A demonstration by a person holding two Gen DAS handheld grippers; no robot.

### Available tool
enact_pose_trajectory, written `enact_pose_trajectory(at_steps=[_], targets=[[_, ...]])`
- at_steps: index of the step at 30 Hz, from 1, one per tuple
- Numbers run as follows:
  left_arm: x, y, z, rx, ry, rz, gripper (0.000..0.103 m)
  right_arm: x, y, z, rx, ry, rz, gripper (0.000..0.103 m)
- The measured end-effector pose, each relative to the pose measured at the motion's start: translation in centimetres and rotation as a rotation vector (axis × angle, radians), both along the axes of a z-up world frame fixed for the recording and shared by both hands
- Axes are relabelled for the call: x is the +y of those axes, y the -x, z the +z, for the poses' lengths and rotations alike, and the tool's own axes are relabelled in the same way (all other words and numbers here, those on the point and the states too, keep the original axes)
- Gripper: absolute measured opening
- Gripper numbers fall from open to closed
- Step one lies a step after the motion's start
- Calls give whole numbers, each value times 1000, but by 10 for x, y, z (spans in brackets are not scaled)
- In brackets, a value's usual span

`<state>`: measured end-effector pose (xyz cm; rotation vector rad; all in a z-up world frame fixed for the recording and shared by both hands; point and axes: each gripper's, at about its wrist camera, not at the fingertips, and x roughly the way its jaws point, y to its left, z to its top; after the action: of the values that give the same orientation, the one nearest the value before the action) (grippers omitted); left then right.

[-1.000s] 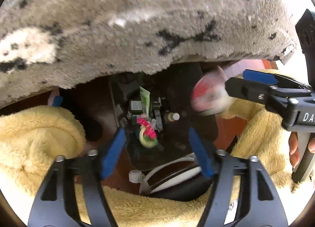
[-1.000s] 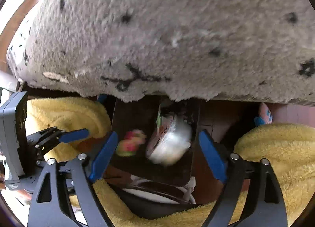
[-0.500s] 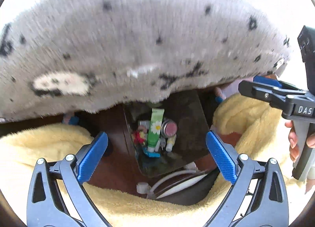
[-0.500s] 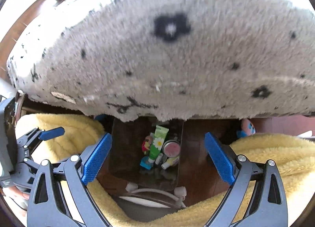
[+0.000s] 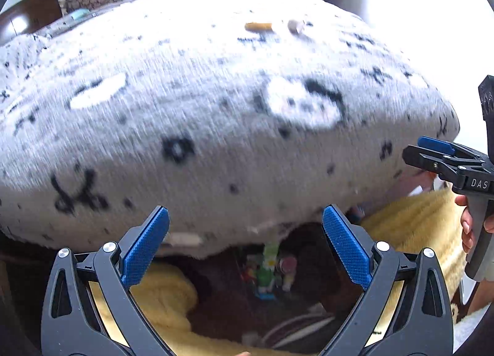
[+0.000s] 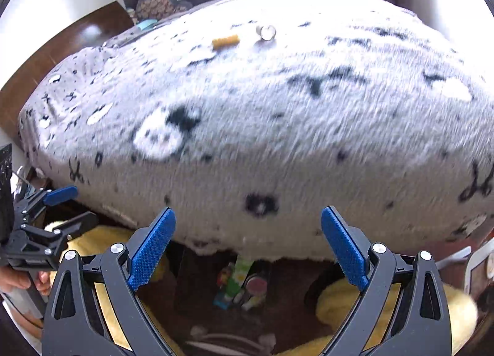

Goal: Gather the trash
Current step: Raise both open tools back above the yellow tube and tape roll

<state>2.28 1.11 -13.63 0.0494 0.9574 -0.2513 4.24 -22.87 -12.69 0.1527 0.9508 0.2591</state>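
Note:
My left gripper (image 5: pixel 245 210) and my right gripper (image 6: pixel 247 211) both hang open over the bed's edge with nothing between their blue pads. Below them a dark bin (image 5: pixel 311 266) (image 6: pixel 191 278) holds a green daisy tube (image 5: pixel 267 266) (image 6: pixel 239 275), a round pink-topped can (image 5: pixel 287 263) (image 6: pixel 256 286) and small colourful scraps. Far back on the bed lie a yellow wrapper (image 5: pixel 258 26) (image 6: pixel 225 41) and a small round pale object (image 5: pixel 295 26) (image 6: pixel 266 31). The right gripper (image 5: pixel 423 147) shows at the left wrist view's right edge, and the left gripper (image 6: pixel 80 206) at the right wrist view's left edge.
A grey fuzzy blanket (image 5: pixel 216 108) (image 6: pixel 278 124) with black and white marks covers the bed and overhangs the bin. Yellow fleece fabric (image 5: pixel 166 294) (image 6: pixel 339 297) lies on both sides of the bin. A dark wooden headboard (image 6: pixel 77 40) and cushions stand at the back left.
The round can fell from between the right jaws into the bin. Both grippers then rose and tilted up, their jaws widened, and the bed top came into view.

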Motion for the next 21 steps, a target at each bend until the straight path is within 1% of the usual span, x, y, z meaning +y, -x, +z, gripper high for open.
enact_pose_trajectory(at_steps=[4,8,12,16,18,21], targets=[[7,-18,19,-46,12,14,95,-4,-18,12,-34,11,-12,95],[9,-43,31,-93,-29,43,95,-6,-39,21,-62,24,-19,95],[11,-65,43,-107,-32,49,95,-3,-61,28,-90,43,-26,95],[13,-86,42,-115,-24,50,95,4,-84,30,-111,54,-19,95],[12,-97,40,-115,-29,54,95,8,-95,29,-109,79,-17,95],[12,-117,37,-110,-27,54,95,14,-115,27,-99,77,-2,95]])
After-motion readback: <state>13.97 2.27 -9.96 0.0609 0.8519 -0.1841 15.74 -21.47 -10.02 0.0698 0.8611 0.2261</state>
